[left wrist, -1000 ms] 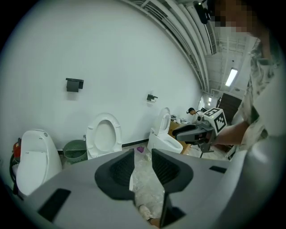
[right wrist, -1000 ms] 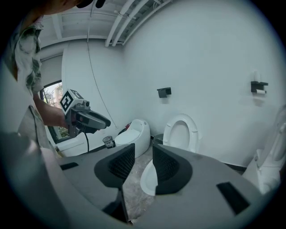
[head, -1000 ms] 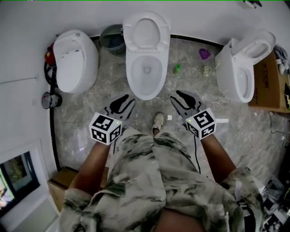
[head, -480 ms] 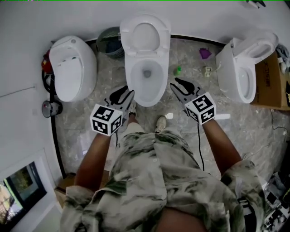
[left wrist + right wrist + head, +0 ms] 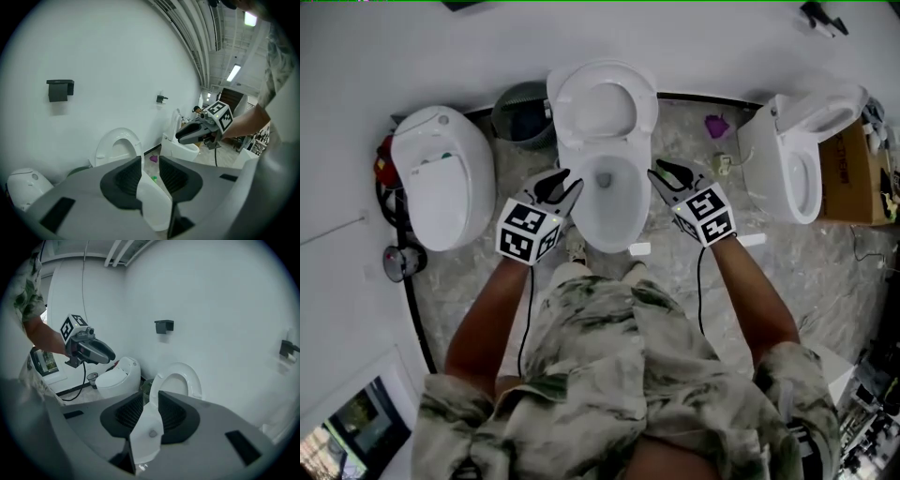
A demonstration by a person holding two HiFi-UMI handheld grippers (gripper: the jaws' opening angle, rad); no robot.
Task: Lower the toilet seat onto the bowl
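Grey marbled floor [image 5: 478,267] meets a white wall at upper centre of the head view. There the white oval toilet seat [image 5: 602,105] stands raised, long axis upright, its opening facing the person, above the white ceramic bowl [image 5: 609,211]. The left hand-held gripper [image 5: 566,184] has its jaws apart and empty at the bowl's left rim. The right hand-held gripper [image 5: 657,173], jaws closing on nothing, is at the bowl's right rim.

The white toilet seat [image 5: 648,107] is standing raised, upright at the back of the toilet, close to the white wall [image 5: 487,47]. It is showing as an oval ring with a wide opening. Below it, the white bowl [image 5: 614,214] is lying open, with a dark drain hole showing at the bottom. The bowl is standing on the grey marbled floor [image 5: 478,281].
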